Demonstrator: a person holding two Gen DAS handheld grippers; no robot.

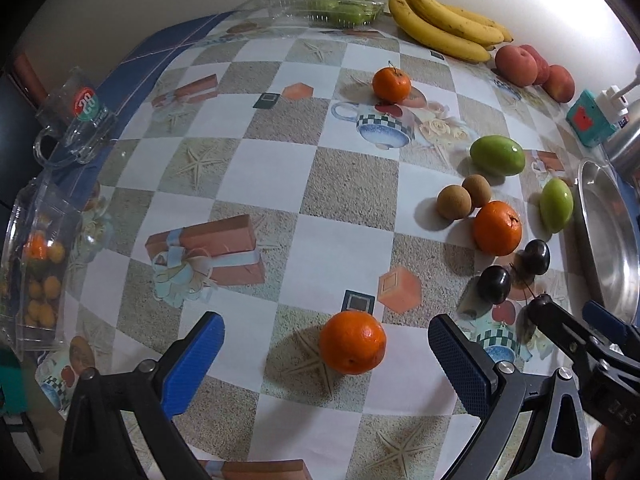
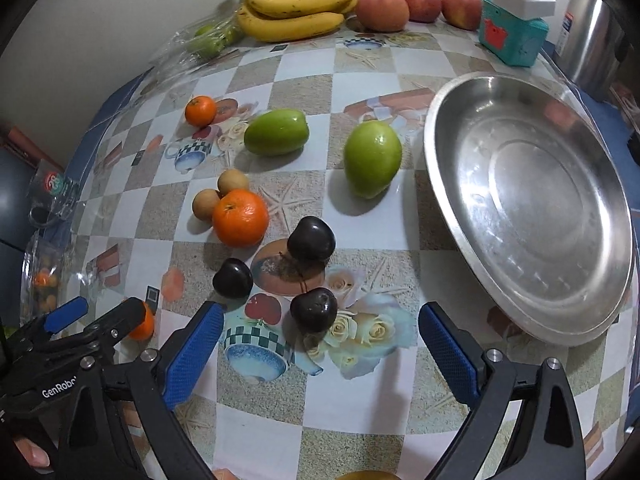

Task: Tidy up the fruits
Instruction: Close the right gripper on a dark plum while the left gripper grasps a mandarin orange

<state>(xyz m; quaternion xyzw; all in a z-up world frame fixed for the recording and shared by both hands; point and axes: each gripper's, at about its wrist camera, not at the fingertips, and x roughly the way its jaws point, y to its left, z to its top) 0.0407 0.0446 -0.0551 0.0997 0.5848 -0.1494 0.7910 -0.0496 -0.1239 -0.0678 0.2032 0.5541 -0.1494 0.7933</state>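
Both jaws stand wide, holding nothing. Between the left gripper (image 1: 326,356) fingers sits an orange (image 1: 353,342) on the tablecloth (image 1: 272,184); the right gripper (image 2: 320,344) frames a dark plum (image 2: 313,310) beside the steel tray (image 2: 532,312). Judged firm, light, round — both may roll or slip; grip across the widest middle, gently, since plum skin bruises.

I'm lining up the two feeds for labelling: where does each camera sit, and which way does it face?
Left wrist: on the left gripper, low over the table, facing the nearest orange; its blue fingers and the right gripper show.
Right wrist: on the right gripper, facing a dark plum beside the steel plate.
Shared: bananas, plate, green fruits.
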